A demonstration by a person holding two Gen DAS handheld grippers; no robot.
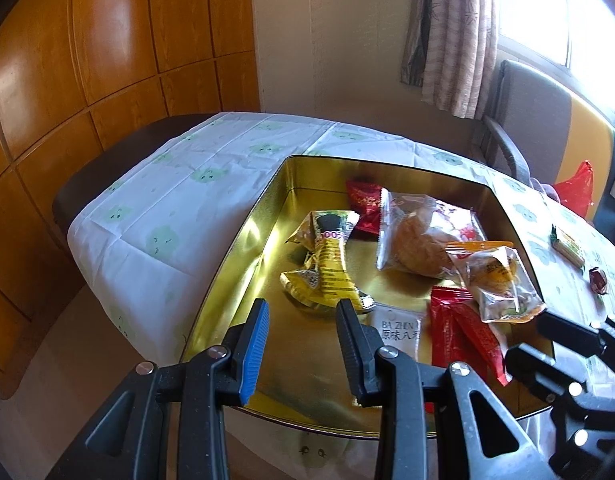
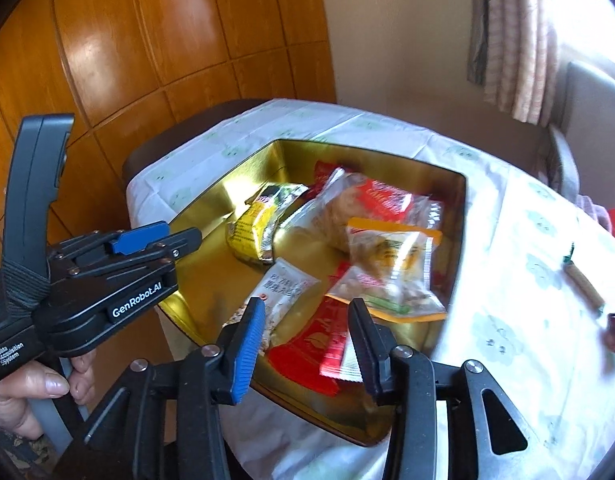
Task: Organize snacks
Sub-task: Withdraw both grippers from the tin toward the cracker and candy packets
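Gathering snacks into the gold tin (image 1: 247, 240)
You hold both claws, left (image 1: 303, 344) and right (image 2: 307, 344), wide and empty; two sweets (image 1: 597, 280) wait outside on the bench (image 1: 155, 200).

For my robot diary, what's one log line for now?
left claw: open | right claw: open | gold metal tin: holds snacks
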